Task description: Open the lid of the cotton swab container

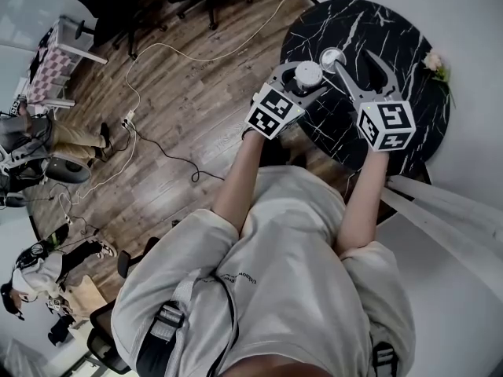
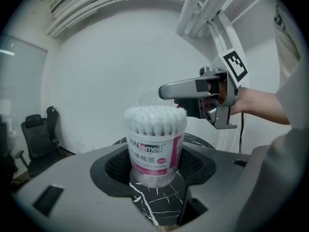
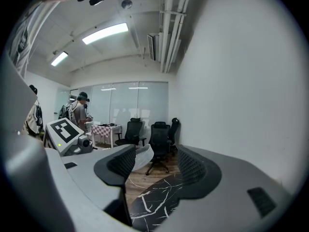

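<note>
A clear cotton swab container (image 2: 155, 146) with a pink and white label stands on the black marble table (image 1: 393, 30). Its top is uncovered and the white swab tips show. My left gripper (image 2: 157, 166) is shut on it, a pad against each side; in the head view the left gripper (image 1: 305, 78) holds the container (image 1: 308, 74) near the table's left edge. The clear lid (image 1: 332, 56) lies just right of it, by the left fingertip of my right gripper (image 1: 355, 60). The right gripper (image 3: 154, 163) stands open, and the lid (image 3: 141, 156) shows beside its left finger.
A small flower (image 1: 434, 63) sits at the table's right edge. Cables (image 1: 157, 144) trail over the wooden floor to the left. Office chairs (image 3: 159, 139) and people (image 1: 31, 144) are farther off. A white wall runs along the right.
</note>
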`<state>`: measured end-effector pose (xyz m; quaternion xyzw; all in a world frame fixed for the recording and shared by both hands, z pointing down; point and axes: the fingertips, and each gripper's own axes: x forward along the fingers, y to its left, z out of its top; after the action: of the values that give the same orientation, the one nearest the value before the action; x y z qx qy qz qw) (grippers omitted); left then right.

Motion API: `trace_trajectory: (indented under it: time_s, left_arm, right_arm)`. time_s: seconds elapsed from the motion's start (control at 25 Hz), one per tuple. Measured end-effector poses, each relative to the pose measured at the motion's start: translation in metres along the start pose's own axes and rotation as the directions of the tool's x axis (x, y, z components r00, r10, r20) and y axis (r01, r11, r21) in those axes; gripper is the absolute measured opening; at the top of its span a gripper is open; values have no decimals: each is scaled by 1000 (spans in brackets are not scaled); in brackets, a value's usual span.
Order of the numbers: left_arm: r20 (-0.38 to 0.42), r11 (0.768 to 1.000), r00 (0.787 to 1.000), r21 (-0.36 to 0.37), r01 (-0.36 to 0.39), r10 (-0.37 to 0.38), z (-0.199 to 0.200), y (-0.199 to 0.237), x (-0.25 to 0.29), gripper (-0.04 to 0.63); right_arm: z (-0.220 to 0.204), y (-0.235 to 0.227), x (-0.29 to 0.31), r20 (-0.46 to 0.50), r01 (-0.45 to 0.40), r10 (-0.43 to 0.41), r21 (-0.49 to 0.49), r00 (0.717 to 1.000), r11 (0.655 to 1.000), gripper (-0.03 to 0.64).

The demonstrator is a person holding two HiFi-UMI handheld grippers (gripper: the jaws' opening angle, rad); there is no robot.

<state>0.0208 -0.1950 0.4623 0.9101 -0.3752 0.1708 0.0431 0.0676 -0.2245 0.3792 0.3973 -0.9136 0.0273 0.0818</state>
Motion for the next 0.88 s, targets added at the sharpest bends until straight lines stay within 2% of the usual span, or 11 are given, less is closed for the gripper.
trace_trajectory:
  time_s: [0.4, 0.88]
  left_arm:
    - [-2, 1000, 1000, 1, -10, 10, -5, 3, -5, 267]
    - [-10, 999, 999, -11, -39, 39, -14, 4, -17, 267]
  right_arm:
    - [-20, 3, 8, -70, 18, -19, -12, 997, 1000, 295]
    - [-39, 19, 15, -117, -21, 22, 13, 993, 1000, 295]
